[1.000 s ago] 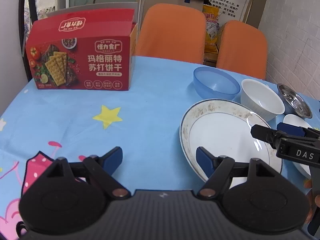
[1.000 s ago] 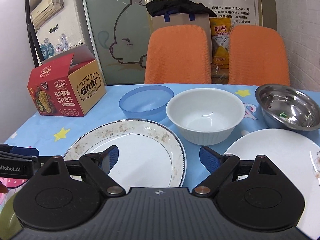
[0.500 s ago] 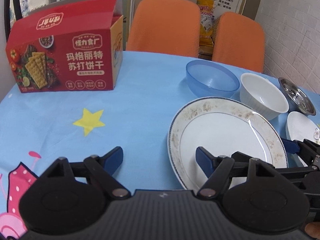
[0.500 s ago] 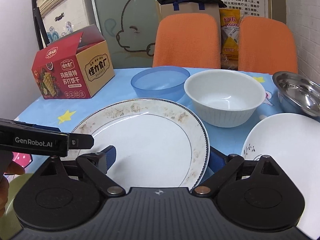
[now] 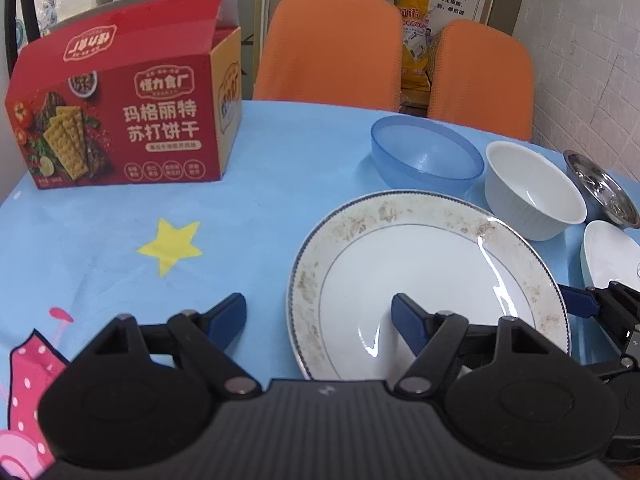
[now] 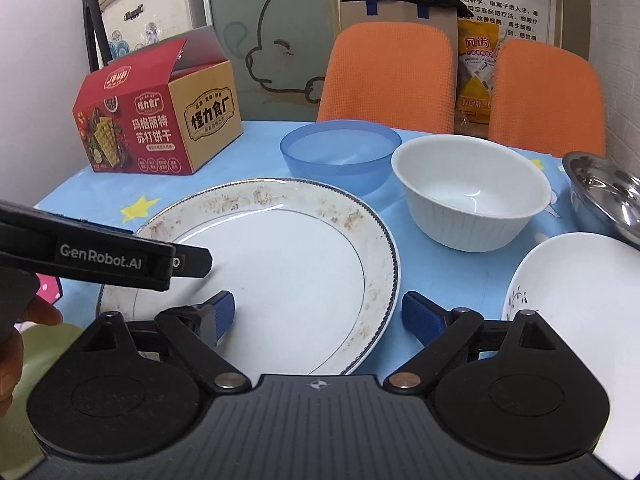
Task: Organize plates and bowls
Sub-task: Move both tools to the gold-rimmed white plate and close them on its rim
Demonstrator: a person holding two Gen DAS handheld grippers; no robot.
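Centrally, the gold-rimmed dinner plate (image 6: 280, 264) lies flat on the blue tablecloth-covered surface (image 5: 260, 200), empty apart from brownish smears around its rim. Both grippers straddle its near edges with fingers spread: the left gripper (image 5: 318, 318) has 1 blue finger over the plate and the other over the cloth, and the right gripper (image 6: 318, 314) mirrors it on the opposite edge, neither pinching anything. Behind the plate stand 3 bowls in a row: a translucent blue bowl (image 6: 340, 156), a white ribbed bowl (image 6: 470, 192) and a steel bowl (image 6: 608, 188), the first 2 empty. Near the right edge lies a smaller white plate (image 6: 580, 300). Farther left stands an open red cracker box (image 5: 124, 112); 2 orange chairs (image 5: 332, 44) stand beyond.
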